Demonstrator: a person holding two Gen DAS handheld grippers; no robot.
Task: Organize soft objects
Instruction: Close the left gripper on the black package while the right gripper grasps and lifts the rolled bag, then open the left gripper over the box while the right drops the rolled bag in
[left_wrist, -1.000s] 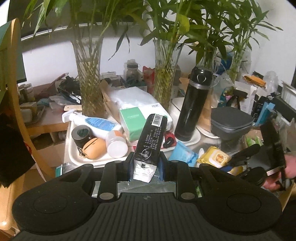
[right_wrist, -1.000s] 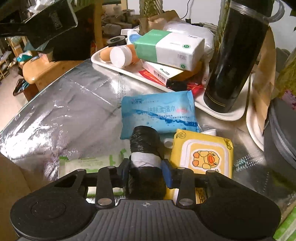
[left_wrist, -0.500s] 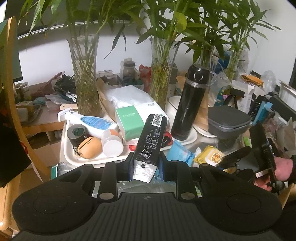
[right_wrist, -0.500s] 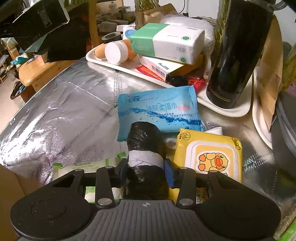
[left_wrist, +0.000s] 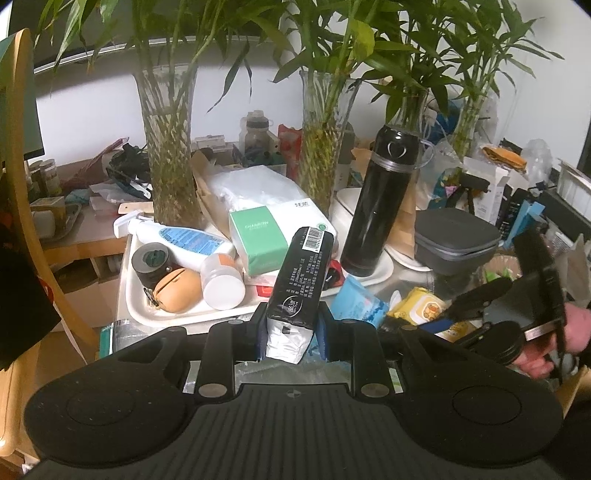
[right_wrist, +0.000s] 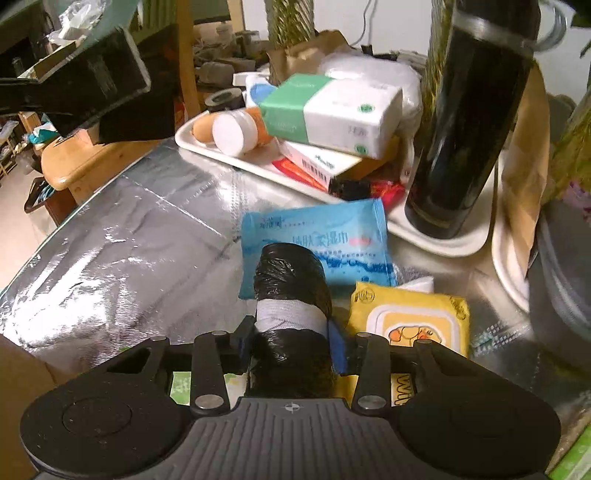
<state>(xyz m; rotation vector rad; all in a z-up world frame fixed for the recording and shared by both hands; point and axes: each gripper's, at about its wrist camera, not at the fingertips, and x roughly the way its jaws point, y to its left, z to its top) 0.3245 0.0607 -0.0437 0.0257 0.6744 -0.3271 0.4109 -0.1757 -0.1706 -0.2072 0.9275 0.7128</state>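
Nothing shifted: left jaws clamp black pack (left_wrist: 301, 280), right jaws black roll (right_wrist: 291, 317).

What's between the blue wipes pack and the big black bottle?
In the right wrist view, only the white tray's rim lies between the blue wipes pack and the black bottle.

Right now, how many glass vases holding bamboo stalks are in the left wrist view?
3: one vase far left behind the tray, one centre, one behind the black flask. Foliage further right may hide another.
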